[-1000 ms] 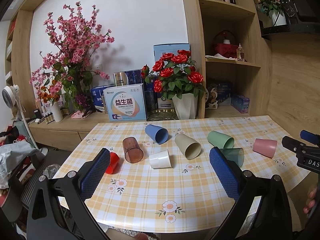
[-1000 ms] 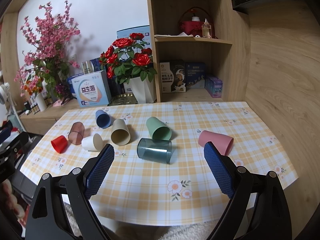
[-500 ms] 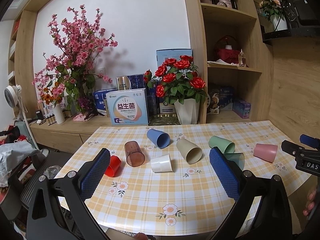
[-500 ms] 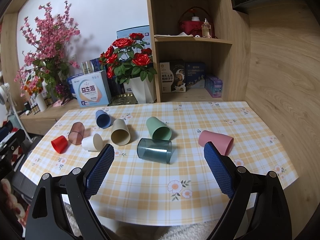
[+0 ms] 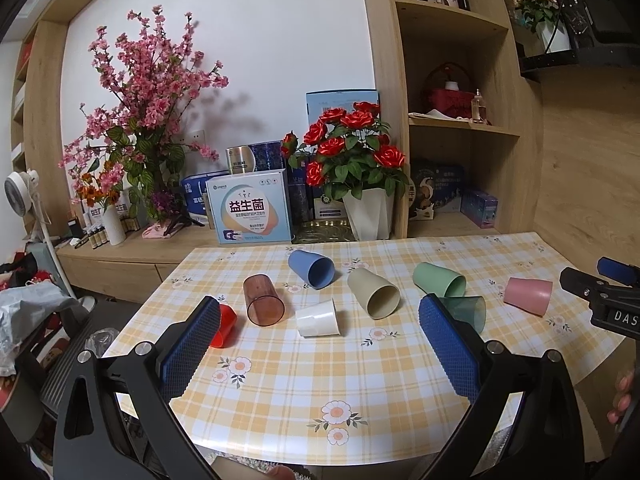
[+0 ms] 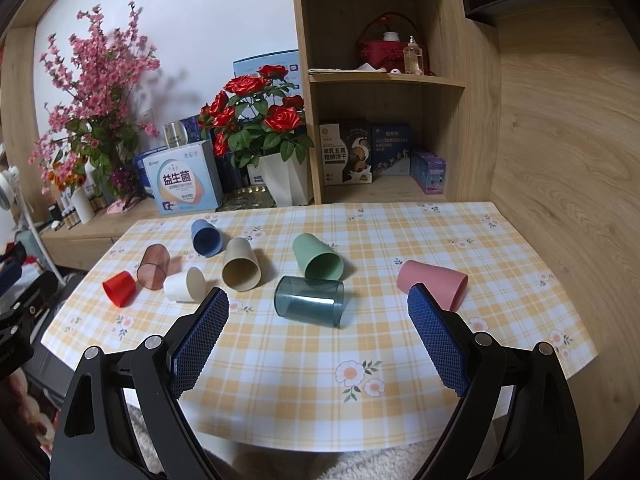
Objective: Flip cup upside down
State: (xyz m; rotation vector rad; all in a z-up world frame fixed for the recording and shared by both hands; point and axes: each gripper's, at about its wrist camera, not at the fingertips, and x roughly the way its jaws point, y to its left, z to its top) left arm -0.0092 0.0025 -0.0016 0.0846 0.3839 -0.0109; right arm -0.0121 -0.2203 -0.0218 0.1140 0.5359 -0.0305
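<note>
Both your grippers are spread wide with nothing in them: left gripper [image 5: 320, 344] hangs over the near table edge, right gripper [image 6: 318, 330] the same. Past them, 8 cups lie on their sides on the checked tablecloth [image 6: 304, 364]. The teal cup [image 6: 309, 301] is nearest your right one, with the pink cup [image 6: 434, 280] to its right. The rose pot [image 6: 285, 178] sits behind.
</note>
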